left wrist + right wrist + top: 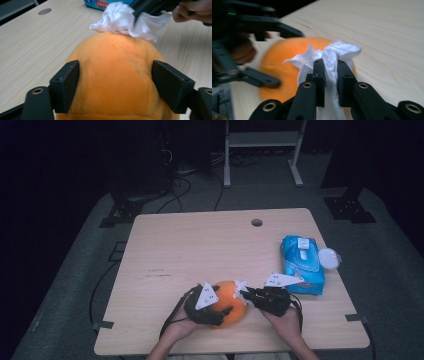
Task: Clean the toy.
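Note:
An orange plush toy (pixel 230 295) lies near the table's front edge. My left gripper (pixel 222 312) comes at it from the left. In the left gripper view its two black pads (pixel 67 82) sit against both sides of the plush toy (pixel 115 75), gripping it. My right gripper (pixel 245 294) reaches in from the right, shut on a crumpled white wipe (pixel 329 53). The wipe (pixel 120 20) rests on the far top of the toy. In the right gripper view my right gripper (pixel 329 65) pinches the wipe tightly, with the orange toy (pixel 279 72) just behind it.
A blue pack of wet wipes (pixel 301 265) lies at the right of the wooden table (pixel 200 245), with a round white lid (pixel 329 258) beside it. A cable hole (pixel 257 222) sits near the far edge. Dark floor and stands surround the table.

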`<state>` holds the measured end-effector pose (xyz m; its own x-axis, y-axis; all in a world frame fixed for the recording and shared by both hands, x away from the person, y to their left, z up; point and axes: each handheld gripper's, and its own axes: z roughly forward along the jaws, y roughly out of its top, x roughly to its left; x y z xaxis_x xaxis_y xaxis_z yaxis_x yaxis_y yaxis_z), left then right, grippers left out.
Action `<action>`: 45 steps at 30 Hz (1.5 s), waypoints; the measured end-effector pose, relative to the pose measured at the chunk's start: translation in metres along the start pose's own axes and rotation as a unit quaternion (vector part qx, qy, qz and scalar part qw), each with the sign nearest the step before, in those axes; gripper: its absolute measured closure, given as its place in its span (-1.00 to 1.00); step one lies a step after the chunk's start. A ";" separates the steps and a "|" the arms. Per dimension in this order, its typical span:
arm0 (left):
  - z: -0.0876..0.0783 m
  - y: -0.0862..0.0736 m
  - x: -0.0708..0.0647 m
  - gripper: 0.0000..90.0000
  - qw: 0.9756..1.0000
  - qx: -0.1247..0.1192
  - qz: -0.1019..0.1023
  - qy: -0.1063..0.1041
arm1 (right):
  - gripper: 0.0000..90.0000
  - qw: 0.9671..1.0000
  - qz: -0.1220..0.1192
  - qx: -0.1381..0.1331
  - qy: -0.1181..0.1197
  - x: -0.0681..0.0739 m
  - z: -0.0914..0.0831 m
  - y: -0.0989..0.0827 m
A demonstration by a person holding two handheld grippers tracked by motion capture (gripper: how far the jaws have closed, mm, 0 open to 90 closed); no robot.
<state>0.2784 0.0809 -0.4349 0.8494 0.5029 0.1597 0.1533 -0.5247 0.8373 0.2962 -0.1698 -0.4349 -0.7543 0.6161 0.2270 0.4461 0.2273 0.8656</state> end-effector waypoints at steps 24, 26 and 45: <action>-0.006 0.007 -0.003 -0.14 0.997 -0.036 0.010 0.068 | 0.75 0.999 -0.009 -0.017 -0.028 0.000 -0.006 0.006; -0.002 0.011 -0.006 -0.25 0.997 -0.026 0.032 0.061 | 0.75 0.999 -0.023 -0.021 -0.035 0.003 -0.007 0.010; -0.005 -0.003 -0.002 -0.35 1.000 -0.009 0.005 0.009 | 0.75 0.999 0.015 0.010 -0.048 -0.018 0.000 -0.006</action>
<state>0.2734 0.0849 -0.4349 0.8413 0.5108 0.1770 0.1367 -0.5177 0.8446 0.3072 -0.1819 -0.4443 -0.6910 0.6925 0.2072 0.4779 0.2226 0.8498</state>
